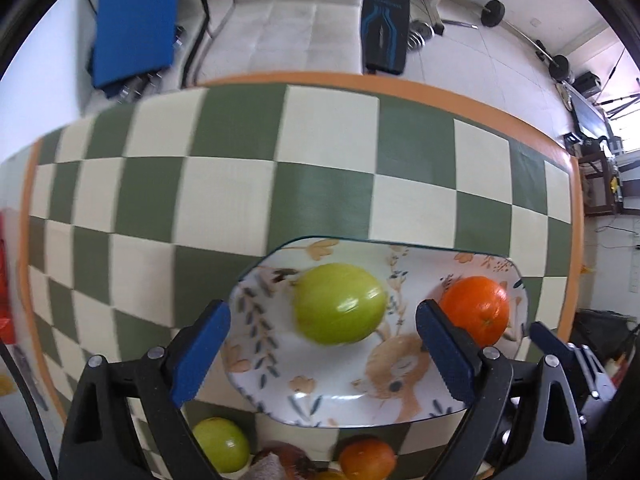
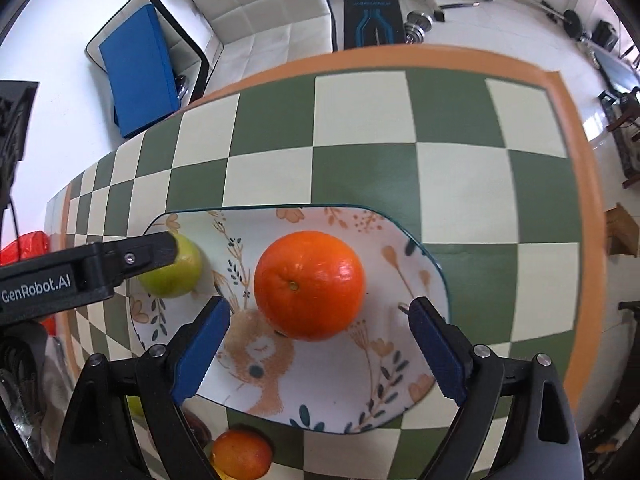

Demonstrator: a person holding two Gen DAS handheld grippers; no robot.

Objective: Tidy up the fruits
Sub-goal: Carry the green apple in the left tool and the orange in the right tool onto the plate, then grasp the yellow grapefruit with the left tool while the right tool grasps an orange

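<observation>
Nearest the lens in the left wrist view, the left gripper [image 1: 322,344] is being held above the plate [image 1: 276,380] with its blue-padded fingers [image 1: 202,356] spread wide — nothing is being pressed between them. A green apple [image 1: 339,304] is lying on the plate just beyond the fingertips, slightly blurred, apart from both pads. To its right, on the same plate, an orange [image 1: 476,307] is sitting, partly hidden by the right-hand finger.

In the right wrist view, the right gripper [image 2: 318,344] is likewise being held with its fingers [image 2: 438,354] well apart, and the orange [image 2: 310,284] is resting on the plate [image 2: 340,396] ahead of them, touched by neither pad. The green apple [image 2: 176,270] is seen at the plate's left end, partly covered by the other gripper's black body [image 2: 80,276].

The plate is standing on a green-and-cream checked tablecloth [image 1: 240,184] with an orange border. At the near edge — below the plate — a second green apple [image 1: 222,444] and a second orange [image 1: 366,460] are lying on the cloth, with a brownish item between them that cannot be identified.
</observation>
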